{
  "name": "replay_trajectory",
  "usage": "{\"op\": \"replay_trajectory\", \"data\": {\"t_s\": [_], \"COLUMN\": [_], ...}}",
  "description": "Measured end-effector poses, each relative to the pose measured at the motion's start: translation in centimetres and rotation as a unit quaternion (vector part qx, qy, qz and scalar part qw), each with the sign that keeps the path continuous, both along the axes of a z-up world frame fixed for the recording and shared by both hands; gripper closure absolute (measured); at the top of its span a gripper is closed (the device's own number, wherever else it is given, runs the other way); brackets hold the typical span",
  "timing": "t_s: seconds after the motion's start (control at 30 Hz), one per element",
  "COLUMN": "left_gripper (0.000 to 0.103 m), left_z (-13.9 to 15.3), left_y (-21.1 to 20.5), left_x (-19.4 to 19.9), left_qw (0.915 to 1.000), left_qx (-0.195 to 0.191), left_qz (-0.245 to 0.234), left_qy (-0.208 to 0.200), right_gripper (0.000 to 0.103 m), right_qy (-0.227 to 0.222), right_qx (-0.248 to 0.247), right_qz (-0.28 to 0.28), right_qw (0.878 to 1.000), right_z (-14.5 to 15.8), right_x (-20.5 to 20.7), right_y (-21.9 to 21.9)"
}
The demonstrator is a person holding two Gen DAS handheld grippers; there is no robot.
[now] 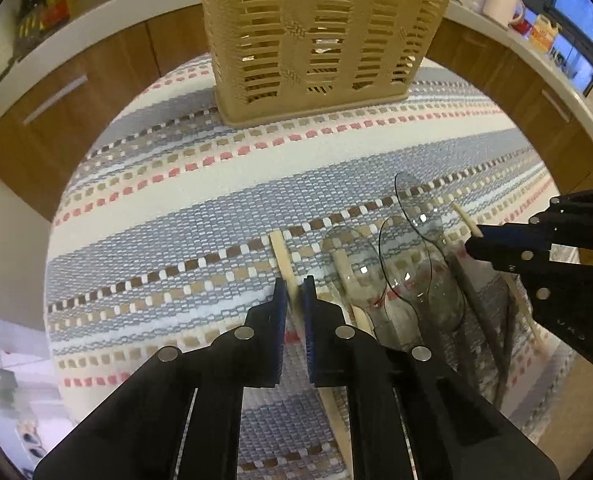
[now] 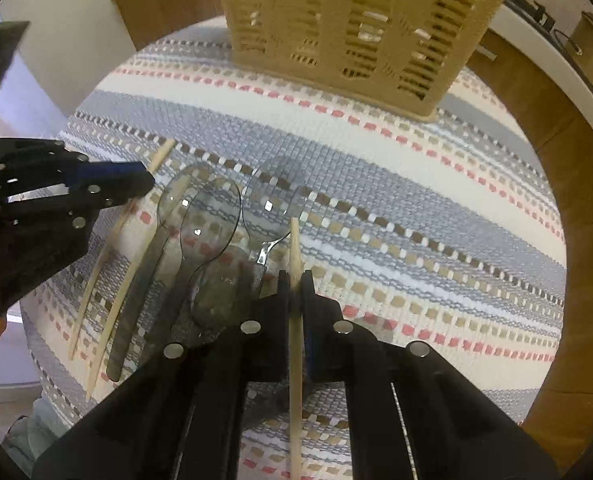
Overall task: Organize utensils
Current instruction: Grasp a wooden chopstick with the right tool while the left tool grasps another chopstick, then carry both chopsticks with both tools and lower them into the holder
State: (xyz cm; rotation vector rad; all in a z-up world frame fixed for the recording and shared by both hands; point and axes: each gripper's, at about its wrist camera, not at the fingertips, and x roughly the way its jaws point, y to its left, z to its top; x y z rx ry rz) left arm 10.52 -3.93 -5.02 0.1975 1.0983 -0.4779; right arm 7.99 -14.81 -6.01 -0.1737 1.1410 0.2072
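Observation:
A tan slotted utensil basket (image 1: pixel 320 36) stands upright at the far side of the striped woven mat (image 1: pixel 176 216); it also shows in the right wrist view (image 2: pixel 360 28). My left gripper (image 1: pixel 294 288) is shut on a wooden chopstick (image 1: pixel 282 258). My right gripper (image 2: pixel 296 280) is shut on another wooden chopstick (image 2: pixel 295 248). Between them lie clear plastic spoons (image 1: pixel 408 256), also in the right wrist view (image 2: pixel 210 216), and another chopstick (image 2: pixel 112 312) under the spoons.
Wooden cabinets (image 1: pixel 96 80) under a white counter run behind the mat. A white mug (image 1: pixel 504 4) and small packages (image 1: pixel 544 34) sit on the counter at right. The right gripper shows at the right edge of the left wrist view (image 1: pixel 472 242).

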Motion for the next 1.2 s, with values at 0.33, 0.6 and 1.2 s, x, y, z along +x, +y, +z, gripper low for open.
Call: {"op": "replay_trajectory", "data": {"t_s": [0.33,0.6,1.2], "left_gripper": [0.1,0.1,0.1], "left_z": [9.6,19.3,18.6], "left_y": [3.7,3.9,2.8], "left_x": [-2.7,-3.7,1.5], "left_qw": [0.967,0.8617,0.7424], "left_qx": [-0.18,-0.28,-0.328], "left_qz": [0.034,0.072,0.222], "left_qy": [-0.177,-0.417,-0.54], "right_gripper": [0.099,0.099,0.099], "right_qy": [-0.175,-0.356,-0.508], "right_qx": [0.08,0.133,0.138], "right_qz": [-0.004,-0.037,-0.133], "right_qw": [0.981,0.924,0.84], "right_z": [9.3,18.2,19.7], "right_x": [-3.3,-2.5,8.2], "right_y": [-2.3,-4.2,-7.9]}}
